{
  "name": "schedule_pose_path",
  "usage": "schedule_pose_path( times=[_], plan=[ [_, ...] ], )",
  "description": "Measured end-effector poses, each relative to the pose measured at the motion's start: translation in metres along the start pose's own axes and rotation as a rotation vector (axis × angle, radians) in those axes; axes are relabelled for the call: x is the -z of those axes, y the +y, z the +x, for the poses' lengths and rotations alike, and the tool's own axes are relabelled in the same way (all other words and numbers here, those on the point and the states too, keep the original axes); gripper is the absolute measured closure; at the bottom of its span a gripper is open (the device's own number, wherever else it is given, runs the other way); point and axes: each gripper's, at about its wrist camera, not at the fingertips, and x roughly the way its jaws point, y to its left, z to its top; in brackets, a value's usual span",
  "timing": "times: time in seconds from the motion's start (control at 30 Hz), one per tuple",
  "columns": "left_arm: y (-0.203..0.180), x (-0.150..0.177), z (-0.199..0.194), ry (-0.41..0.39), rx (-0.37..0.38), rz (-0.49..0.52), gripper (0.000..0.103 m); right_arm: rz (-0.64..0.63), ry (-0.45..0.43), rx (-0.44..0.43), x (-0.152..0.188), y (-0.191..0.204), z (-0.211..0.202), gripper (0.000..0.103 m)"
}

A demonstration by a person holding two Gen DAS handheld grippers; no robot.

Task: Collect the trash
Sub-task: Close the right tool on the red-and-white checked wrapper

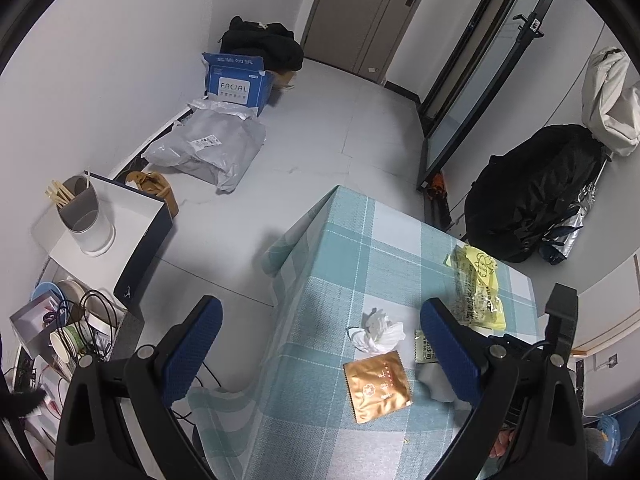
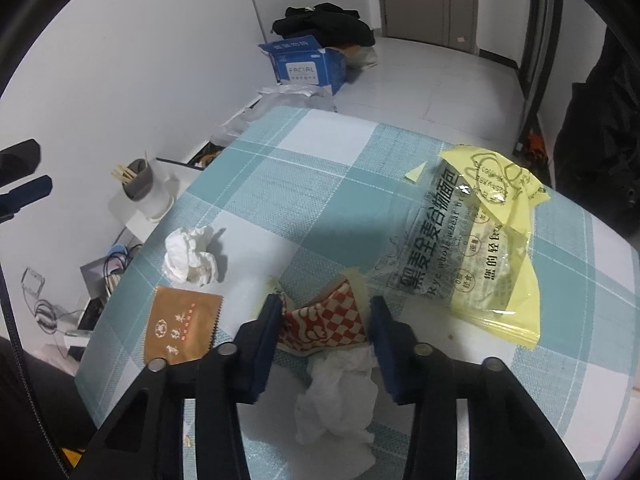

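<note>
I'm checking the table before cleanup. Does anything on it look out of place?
Yes, litter is strewn over the checked tablecloth: a crumpled tissue, a brown sachet, an empty yellow bread bag, and a red-checked wrapper between the right gripper's fingers.

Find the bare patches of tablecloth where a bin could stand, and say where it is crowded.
Free: the far part of the tablecloth, beyond the tissue and left of the yellow bag. Crowded: the near edge, where the brown sachet, checked wrapper and right hand-held gripper bunch together.
</note>
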Motion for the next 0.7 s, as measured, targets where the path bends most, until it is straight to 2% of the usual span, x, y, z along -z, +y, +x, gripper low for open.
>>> schedule_pose_path(
  times=[0.2,0.4,0.7],
  plan=[
    [0.0,0.001,0.004,0.012,-0.011,0.0,0.005,-0.038,-0.026,-0.005,0.002,0.007,-0.005,0.065],
    [0.0,0.002,0.009,0.022,-0.026,0.006,0.005,0.0,-0.048,-0.019,-0.001,0.001,-0.011,0.066],
    [-0.004,0.002,0.028,0.086,-0.034,0.002,0.005,0.056,-0.128,-0.076,-0.008,-0.01,-0.031,0.066]
  ],
)
